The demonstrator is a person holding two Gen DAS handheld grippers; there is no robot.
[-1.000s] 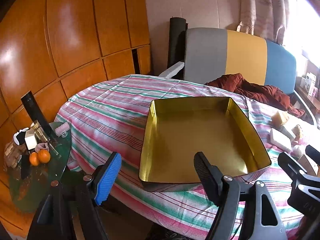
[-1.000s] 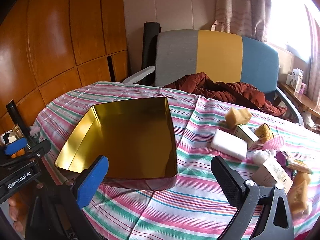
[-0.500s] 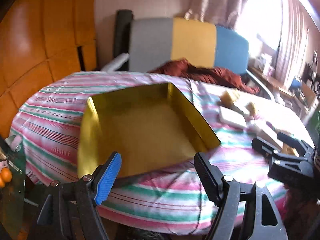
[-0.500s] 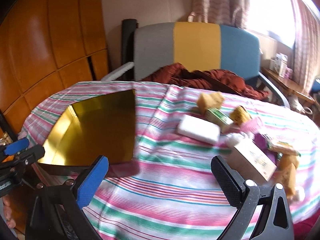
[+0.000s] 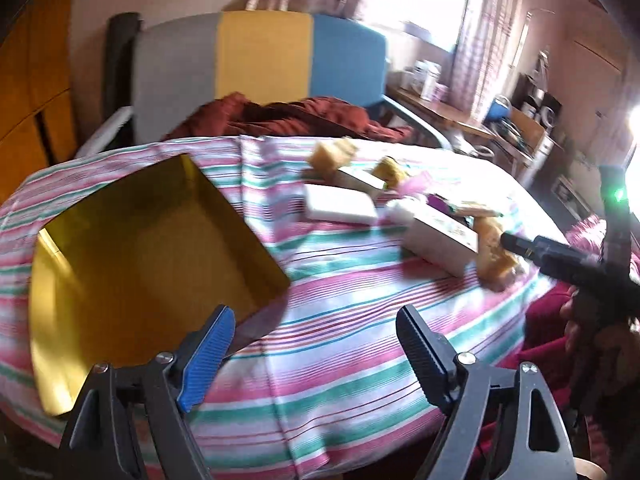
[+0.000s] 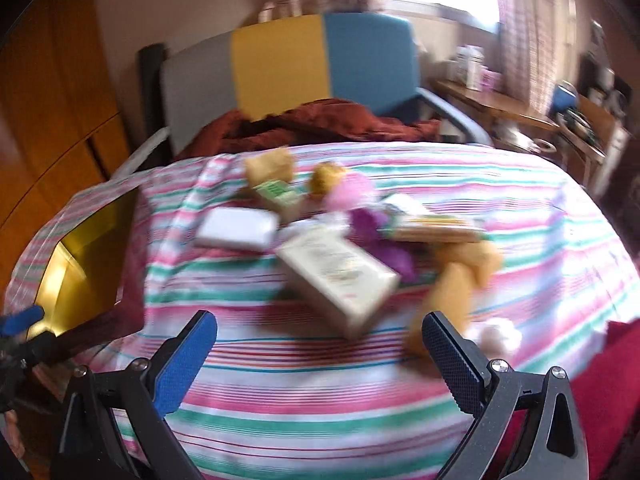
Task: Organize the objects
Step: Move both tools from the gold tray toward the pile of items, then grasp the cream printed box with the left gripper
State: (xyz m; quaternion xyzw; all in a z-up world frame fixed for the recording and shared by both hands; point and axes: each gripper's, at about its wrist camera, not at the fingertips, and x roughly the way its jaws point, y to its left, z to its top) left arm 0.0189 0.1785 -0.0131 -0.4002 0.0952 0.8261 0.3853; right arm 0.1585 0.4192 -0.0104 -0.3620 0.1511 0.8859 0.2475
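Across the striped tabletop (image 6: 320,380): gold tray (image 5: 132,264) sitting empty at 9 o'clock, cream box (image 6: 340,276) at 12. Both tongs, left (image 5: 312,344) just widening and right (image 6: 320,344), are hanging released, holding nothing; approach is underway, next probably needing closure on 1 item.

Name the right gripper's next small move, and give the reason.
Probably ease the right gripper forward onto the cream box: its jaws stand open and empty, the box lies nearest ahead, and the gold tray holds nothing yet.

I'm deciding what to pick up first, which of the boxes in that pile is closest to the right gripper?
The large cream box lying flat just ahead of the right gripper; the white box and green-labelled box lie farther back.
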